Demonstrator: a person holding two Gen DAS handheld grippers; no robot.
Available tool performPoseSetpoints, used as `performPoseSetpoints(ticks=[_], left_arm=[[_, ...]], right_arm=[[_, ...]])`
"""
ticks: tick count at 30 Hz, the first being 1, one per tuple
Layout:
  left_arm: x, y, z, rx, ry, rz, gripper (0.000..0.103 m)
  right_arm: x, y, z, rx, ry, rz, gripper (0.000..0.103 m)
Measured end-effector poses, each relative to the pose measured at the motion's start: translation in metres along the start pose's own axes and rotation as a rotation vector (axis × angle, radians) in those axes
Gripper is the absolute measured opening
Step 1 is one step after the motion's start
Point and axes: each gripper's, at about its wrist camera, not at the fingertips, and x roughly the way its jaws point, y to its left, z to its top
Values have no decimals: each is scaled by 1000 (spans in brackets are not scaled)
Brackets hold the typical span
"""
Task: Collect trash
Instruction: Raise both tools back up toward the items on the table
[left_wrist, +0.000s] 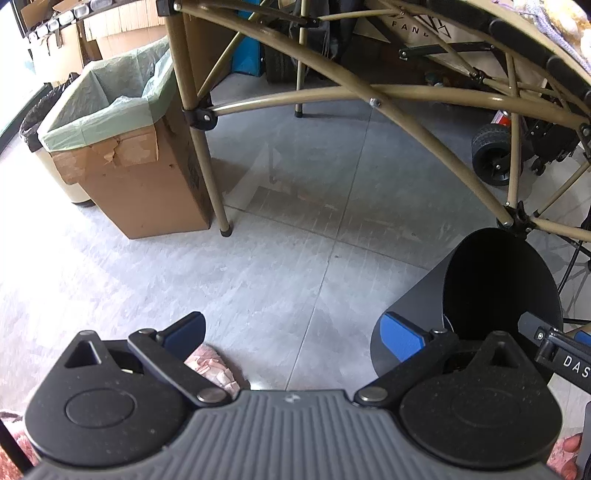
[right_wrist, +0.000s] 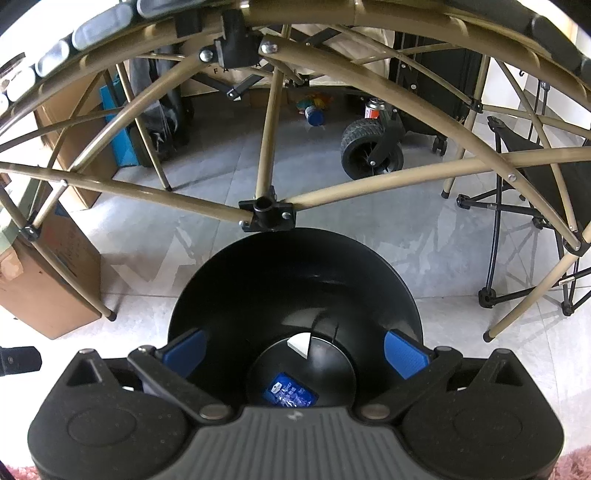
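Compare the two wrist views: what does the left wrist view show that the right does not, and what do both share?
Only the left wrist view shows the bag-lined cardboard box and the open, empty left gripper. Only the right shows the black bin's inside, with a blue packet and white scrap at the bottom, under the open right gripper. Both show the black bin and tan table frame.

Both the left gripper (left_wrist: 293, 334) and the right gripper (right_wrist: 295, 350) have speckled black arms, silver pivot pins, blue pads and ribbed grey bodies.

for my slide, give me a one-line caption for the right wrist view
Open right tool poised over a black bin holding a blue packet and a white scrap.
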Motion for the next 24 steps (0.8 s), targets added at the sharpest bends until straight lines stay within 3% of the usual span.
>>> performPoseSetpoints(ticks=[11, 16, 24], left_arm=[[-23, -6, 1, 4, -89, -34, 103], [-48, -14, 0, 17, -205, -41, 103], [-99, -31, -4, 27, -373, -139, 103]], right_arm=[[-29, -8, -1, -13, -103, 27, 103], [-56, -17, -2, -15, -201, 65, 103], [-114, -36, 0, -10, -386, 91, 103]])
